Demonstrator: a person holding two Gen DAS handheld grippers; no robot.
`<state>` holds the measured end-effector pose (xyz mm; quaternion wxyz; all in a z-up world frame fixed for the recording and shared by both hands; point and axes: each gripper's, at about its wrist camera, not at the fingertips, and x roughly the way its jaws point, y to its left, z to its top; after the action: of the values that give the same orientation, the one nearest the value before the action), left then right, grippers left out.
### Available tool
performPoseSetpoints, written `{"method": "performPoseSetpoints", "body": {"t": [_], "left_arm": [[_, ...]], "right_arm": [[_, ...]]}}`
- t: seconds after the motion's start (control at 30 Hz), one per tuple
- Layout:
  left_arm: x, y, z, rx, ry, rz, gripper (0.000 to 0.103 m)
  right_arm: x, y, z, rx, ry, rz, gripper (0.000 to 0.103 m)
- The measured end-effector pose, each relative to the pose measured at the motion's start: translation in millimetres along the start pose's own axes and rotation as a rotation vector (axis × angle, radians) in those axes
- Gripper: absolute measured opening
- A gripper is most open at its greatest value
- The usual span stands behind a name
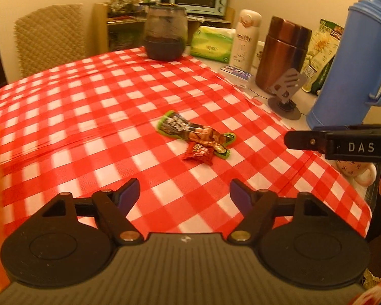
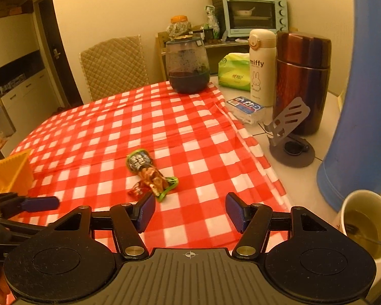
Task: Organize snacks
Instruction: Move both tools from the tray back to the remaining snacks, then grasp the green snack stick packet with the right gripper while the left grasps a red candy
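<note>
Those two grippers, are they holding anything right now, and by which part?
Nothing is held. The left gripper and right gripper both stand open over the tablecloth, short of the snack wrappers lying on it.

Black grippers (image 1: 185,193), blue-padded fingers (image 2: 146,209) (brass screws)

1. From the left gripper (image 1: 185,195) we look down over the checked tablecloth (image 1: 89,117).
2. From the right gripper (image 2: 190,209) likewise, nearer the blue jug (image 2: 363,106).
3. Both views share the snack packets (image 1: 195,137) ahead.

Overlapping snack packets (image 1: 195,137) on checkered cloth (image 1: 89,101)
</note>
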<state>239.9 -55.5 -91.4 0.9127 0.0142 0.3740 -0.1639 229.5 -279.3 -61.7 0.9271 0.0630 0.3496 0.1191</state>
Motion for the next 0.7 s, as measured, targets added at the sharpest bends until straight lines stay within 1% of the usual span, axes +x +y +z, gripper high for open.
{"method": "performPoseSetpoints", "body": {"t": [0.13, 0.2, 0.23, 0.27, 0.33, 0.4, 0.43, 0.53, 0.6, 0.67, 0.7], "left_arm": [[25.2, -2.4, 2.8, 0.019, -0.009, -0.029, 0.072], [37.4, -4.7, 5.6, 0.029, -0.007, -0.032, 0.069], [42.5, -5.5, 6.7, 0.033, -0.008, -0.033, 0.067], [47.5, -6.2, 8.0, 0.037, -0.009, -0.035, 0.066], [56.4, -7.0, 10.5, 0.044, -0.010, -0.034, 0.064], [63.9, -7.8, 12.7, 0.058, -0.014, -0.028, 0.061], [67.8, -8.1, 13.9, 0.064, -0.015, -0.025, 0.058], [77.4, -7.1, 17.5, 0.072, -0.013, -0.028, 0.056], [81.3, -6.8, 19.3, 0.079, -0.015, -0.034, 0.051], [85.5, -7.4, 20.4, 0.094, -0.012, -0.039, 0.042], [87.4, -8.2, 20.3, 0.106, -0.011, -0.036, 0.041]], "right_arm": [[15.5, -2.7, 2.3, -0.032, 0.004, 0.002, 0.062], [23.3, -3.9, 3.1, -0.046, 0.007, -0.004, 0.058], [27.2, -4.8, 3.4, -0.049, 0.009, -0.004, 0.053], [31.4, -6.1, 3.3, -0.049, 0.014, -0.003, 0.051], [38.9, -8.5, 2.8, -0.050, 0.023, -0.007, 0.050], [44.9, -11.1, 1.7, -0.048, 0.028, -0.010, 0.050], [47.2, -12.2, 1.1, -0.047, 0.032, -0.011, 0.050], [52.8, -14.8, -1.2, -0.047, 0.039, -0.016, 0.050], [56.6, -16.1, -2.3, -0.048, 0.043, -0.019, 0.050], [59.4, -16.7, -3.4, -0.049, 0.046, -0.021, 0.050], [60.5, -16.8, -3.7, -0.050, 0.047, -0.022, 0.050]]}}
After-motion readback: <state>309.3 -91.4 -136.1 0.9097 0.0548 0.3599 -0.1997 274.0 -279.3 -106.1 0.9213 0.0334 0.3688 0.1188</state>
